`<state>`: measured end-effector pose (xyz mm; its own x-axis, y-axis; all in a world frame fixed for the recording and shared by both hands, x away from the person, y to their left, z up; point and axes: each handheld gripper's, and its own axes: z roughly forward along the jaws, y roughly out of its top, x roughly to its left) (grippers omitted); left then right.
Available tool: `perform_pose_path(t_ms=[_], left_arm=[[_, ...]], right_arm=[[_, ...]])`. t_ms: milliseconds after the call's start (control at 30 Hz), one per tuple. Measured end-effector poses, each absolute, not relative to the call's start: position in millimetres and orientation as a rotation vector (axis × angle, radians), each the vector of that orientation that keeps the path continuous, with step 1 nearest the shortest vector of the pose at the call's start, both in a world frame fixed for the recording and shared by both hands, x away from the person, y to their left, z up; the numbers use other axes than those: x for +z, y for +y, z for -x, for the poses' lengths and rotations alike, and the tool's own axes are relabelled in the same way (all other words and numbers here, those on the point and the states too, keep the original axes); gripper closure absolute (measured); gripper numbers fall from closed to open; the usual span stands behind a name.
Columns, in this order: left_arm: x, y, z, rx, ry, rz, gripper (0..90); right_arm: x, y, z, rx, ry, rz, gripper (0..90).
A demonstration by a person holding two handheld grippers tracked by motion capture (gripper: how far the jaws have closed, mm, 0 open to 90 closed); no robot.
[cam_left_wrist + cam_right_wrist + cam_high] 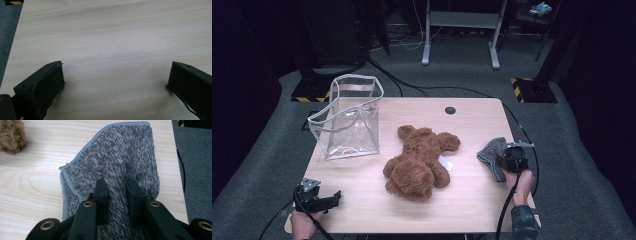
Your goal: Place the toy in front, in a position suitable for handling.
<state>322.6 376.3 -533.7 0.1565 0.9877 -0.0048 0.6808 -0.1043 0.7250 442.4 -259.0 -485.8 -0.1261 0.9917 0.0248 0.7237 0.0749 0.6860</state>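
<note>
1. A grey fuzzy cloth (117,162) lies at the right edge of the wooden bench (472,200), to the right of the brown teddy bear (419,162) and apart from it.
2. The right gripper (117,188) is down on the cloth. Its two black fingers (101,195) stand narrowly apart with a ridge of the pile between them; whether the pads press on it I cannot tell.
3. The left gripper (113,80) sits low over bare wood at the bench's near left corner, its fingers (42,85) spread wide with nothing between them.
4. The teddy bear lies in the middle of the bench with a white tag at its side.
5. A clear plastic bag (349,117) with white trim stands upright at the far left of the bench, well apart from the cloth.
</note>
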Motion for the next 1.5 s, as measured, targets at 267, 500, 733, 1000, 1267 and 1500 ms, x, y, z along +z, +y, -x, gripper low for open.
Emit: perform_pose_path(t_ms=[267,500,733,1000,1267,1500], left_arm=[[-534,376,-323,0.675,1.585,-1.852,0.3],[-534,376,-323,0.675,1.585,-1.851,0.3],[-534,376,-323,0.675,1.585,-1.852,0.3],[-534,376,-322,0.675,1.587,-1.852,0.3],[-533,377,-322,0.676,1.591,-1.855,0.2],[-531,377,-322,0.653,1.599,-1.87,0.2]], right_arm=[[-494,-257,-445,0.757,1.938,-1.726,56.1],[-489,-259,-443,0.762,1.937,-1.722,30.1],[-481,-254,-439,0.788,1.972,-1.68,20.5],[-478,-249,-434,0.837,2.009,-1.643,15.3],[-475,-244,-430,0.87,2.05,-1.602,13.6],[-471,-236,-425,0.889,2.088,-1.558,10.3]])
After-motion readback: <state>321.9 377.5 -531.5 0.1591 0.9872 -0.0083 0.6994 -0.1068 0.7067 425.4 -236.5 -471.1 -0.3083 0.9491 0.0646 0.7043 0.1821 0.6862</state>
